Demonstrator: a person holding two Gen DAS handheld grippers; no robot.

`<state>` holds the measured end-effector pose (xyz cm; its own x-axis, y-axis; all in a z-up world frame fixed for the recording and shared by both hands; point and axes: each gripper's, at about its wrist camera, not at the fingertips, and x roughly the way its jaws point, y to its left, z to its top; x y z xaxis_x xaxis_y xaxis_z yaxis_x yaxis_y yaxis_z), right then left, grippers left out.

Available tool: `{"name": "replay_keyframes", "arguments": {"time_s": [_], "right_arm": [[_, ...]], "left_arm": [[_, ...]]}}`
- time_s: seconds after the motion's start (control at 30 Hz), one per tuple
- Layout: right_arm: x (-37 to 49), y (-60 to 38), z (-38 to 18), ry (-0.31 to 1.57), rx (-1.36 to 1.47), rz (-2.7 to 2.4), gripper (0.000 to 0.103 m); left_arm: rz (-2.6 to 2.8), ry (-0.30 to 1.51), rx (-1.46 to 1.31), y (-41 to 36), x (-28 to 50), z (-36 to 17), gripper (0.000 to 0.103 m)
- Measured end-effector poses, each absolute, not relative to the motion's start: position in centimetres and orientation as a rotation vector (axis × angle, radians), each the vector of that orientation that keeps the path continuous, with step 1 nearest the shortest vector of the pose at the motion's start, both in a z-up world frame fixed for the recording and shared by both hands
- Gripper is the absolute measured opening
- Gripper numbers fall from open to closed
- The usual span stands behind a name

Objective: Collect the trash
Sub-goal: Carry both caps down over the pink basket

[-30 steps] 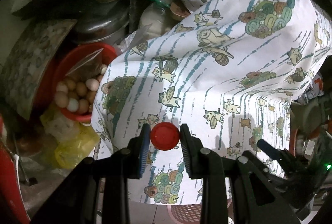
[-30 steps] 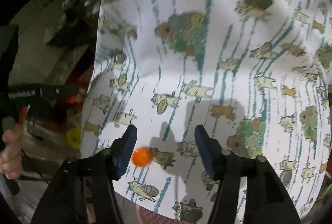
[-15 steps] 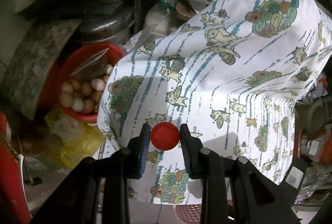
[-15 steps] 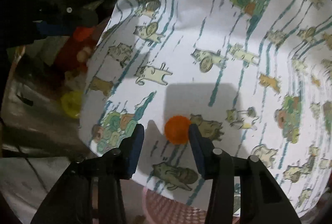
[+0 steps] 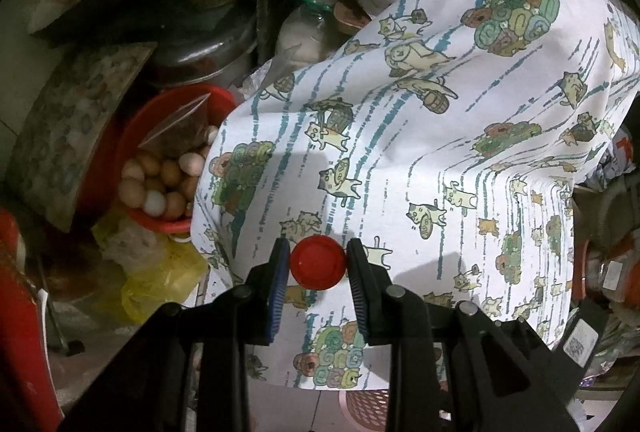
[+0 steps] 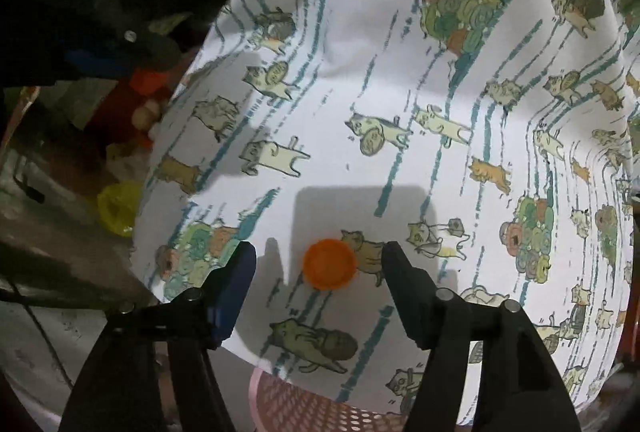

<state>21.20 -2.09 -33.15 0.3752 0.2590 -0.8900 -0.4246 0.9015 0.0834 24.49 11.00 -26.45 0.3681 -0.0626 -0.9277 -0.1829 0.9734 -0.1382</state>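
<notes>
Left wrist view shows the left gripper (image 5: 318, 264) clamped on a round red plastic bottle cap (image 5: 318, 262), held above a white cat-printed cloth (image 5: 420, 160). Beside the cloth sits a red bowl of eggs (image 5: 160, 180). Over on the right, the right gripper (image 6: 318, 272) has just been opening; a round orange plastic cap (image 6: 329, 263) lies on the cloth between its spread jaws, touching neither.

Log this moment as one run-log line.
left hand-held gripper: shut on red cap | right hand-held gripper: just opened, orange cap between jaws, ungripped
</notes>
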Motion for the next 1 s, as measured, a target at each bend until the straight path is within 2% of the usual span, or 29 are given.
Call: {"name": "replay_keyframes", "arguments": {"time_s": [0.13,0.17,0.2,0.27,0.3,0.5,0.6,0.73,1.0], "right_arm": [[22.3,-1.5,-34.6,1.143,-0.180,0.419,0.065],[22.5,-1.5,-34.8,1.146,-0.182,0.408,0.058],[22.7,-1.6,-35.0,1.151,-0.181,0.396,0.055],[23.0,-1.8,-35.0,1.146,-0.166,0.389,0.033],[23.1,-2.1,-35.0,1.150,-0.148,0.389,0.032],[22.2,-3.6,-33.8,1.132,-0.095,0.383,0.031],[20.9,-4.6,-31.5,1.077,-0.073,0.389,0.031],[19.3,-8.2,-27.7,1.050,0.094,0.434,0.031],[15.7,-14.7,-19.4,0.857,0.185,0.348,0.031]], "left_arm": [[0.081,1.194,-0.228,11.2,24.5,-26.4,0.027],[0.081,1.194,-0.229,11.3,24.5,-26.4,0.027],[0.082,1.193,-0.230,11.4,24.5,-26.4,0.027],[0.086,1.192,-0.234,11.7,24.5,-26.3,0.027],[0.086,1.192,-0.236,11.8,24.5,-26.3,0.027],[0.087,1.178,-0.235,11.9,24.5,-25.9,0.027],[0.084,1.154,-0.203,11.2,24.0,-25.3,0.027],[0.017,1.134,-0.229,9.9,22.5,-24.2,0.027],[-0.026,0.999,-0.220,6.6,17.5,-18.6,0.027]]}}
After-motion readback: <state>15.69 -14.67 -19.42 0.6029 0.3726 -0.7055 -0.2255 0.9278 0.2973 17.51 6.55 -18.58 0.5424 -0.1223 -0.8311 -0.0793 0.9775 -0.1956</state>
